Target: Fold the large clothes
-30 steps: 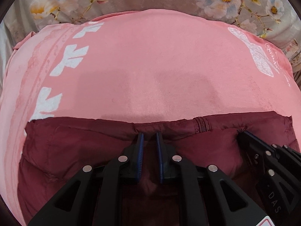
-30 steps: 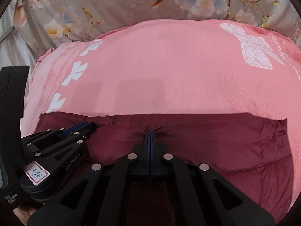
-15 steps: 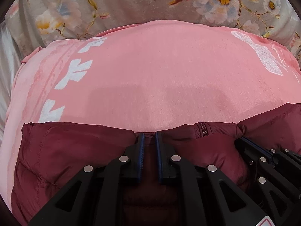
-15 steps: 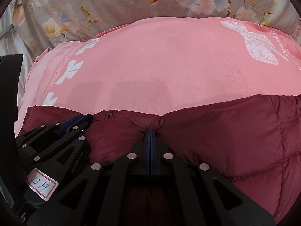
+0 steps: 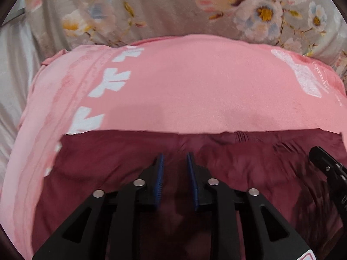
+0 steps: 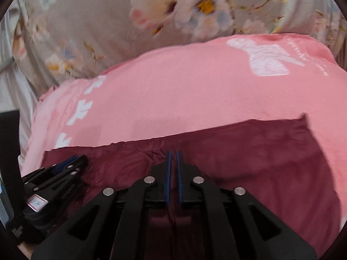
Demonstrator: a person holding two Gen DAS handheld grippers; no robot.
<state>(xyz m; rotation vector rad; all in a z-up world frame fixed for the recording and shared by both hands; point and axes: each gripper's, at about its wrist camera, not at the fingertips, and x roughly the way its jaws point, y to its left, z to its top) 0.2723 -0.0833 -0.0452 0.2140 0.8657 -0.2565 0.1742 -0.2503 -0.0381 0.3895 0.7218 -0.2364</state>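
Observation:
A dark red padded jacket [image 5: 108,164] lies flat on a pink blanket [image 5: 195,91], its far edge straight across both views [image 6: 260,147]. My left gripper [image 5: 174,160] is above the jacket near its far edge, jaws parted with nothing between them. My right gripper [image 6: 173,155] is also over the jacket near its far edge, jaws slightly parted, no cloth visibly pinched. Each gripper shows at the edge of the other's view: the right one [image 5: 325,164] and the left one [image 6: 65,166].
The pink blanket with white leaf prints [image 5: 112,80] and a white bow print [image 6: 266,58] covers a bed. Beyond it lies a grey floral sheet [image 5: 173,6]. Grey-white cloth [image 5: 13,69] lies at the left.
Both grippers let go of the jacket's edge; the left jaws widened, the right opened slightly. The lifted, bunched jacket edge now lies flat on the blanket.

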